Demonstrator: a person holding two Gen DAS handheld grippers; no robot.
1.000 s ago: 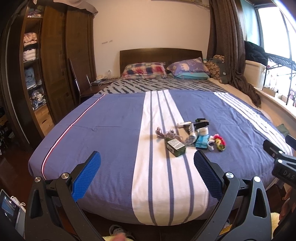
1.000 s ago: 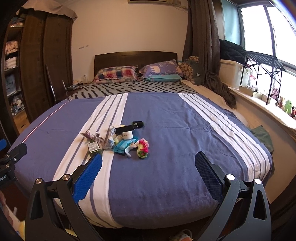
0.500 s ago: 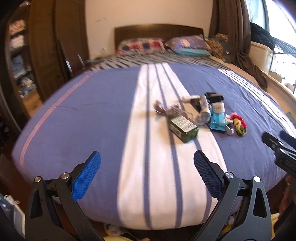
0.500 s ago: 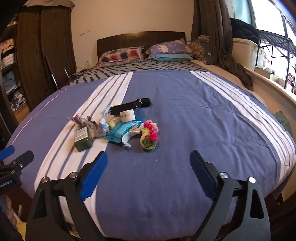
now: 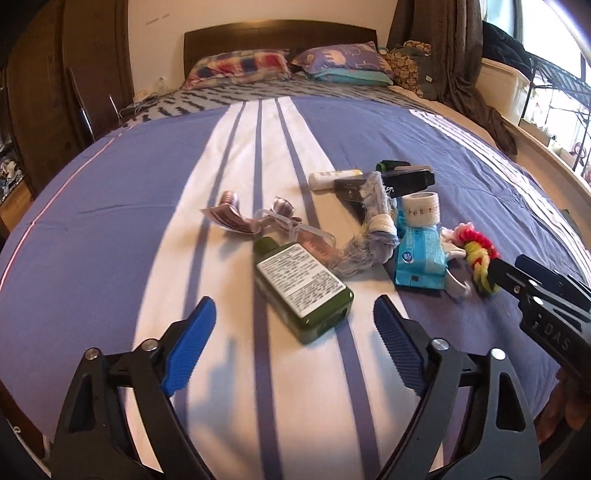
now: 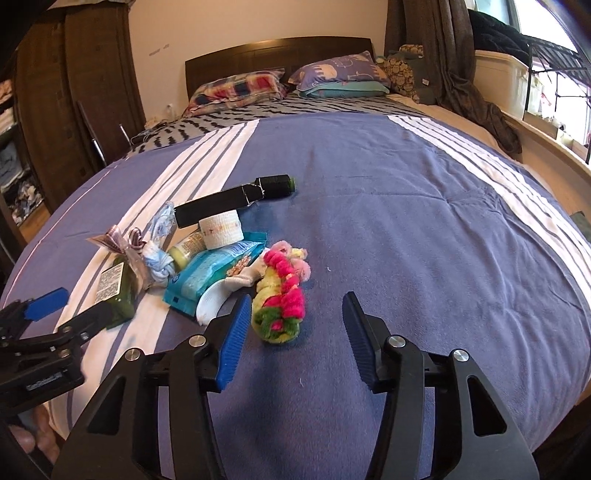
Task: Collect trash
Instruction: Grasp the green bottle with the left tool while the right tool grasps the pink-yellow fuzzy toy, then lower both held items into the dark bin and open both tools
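On the blue-and-white striped bed [image 5: 110, 192], mid-mattress, lies 1 litter cluster: green bottle [image 5: 303, 286] flat, white label up; crinkled blue wipes packet [image 5: 419, 254]; white tape roll [image 5: 421, 208]; black tube [image 6: 221, 201]; pink-green-yellow fuzzy coil [image 6: 282, 295]. Left tool [image 5: 294, 328] released, jaws wide, just short of bottle. Right tool [image 6: 293, 328] released, nothing gripped, coil at its jaw mouth.

A bed [image 5: 110, 206] wears a blue cover with white stripes. Two pillows [image 6: 236, 86] lie before its dark headboard [image 5: 277, 35]. A brown curtain [image 5: 454, 55] hangs on the window side.
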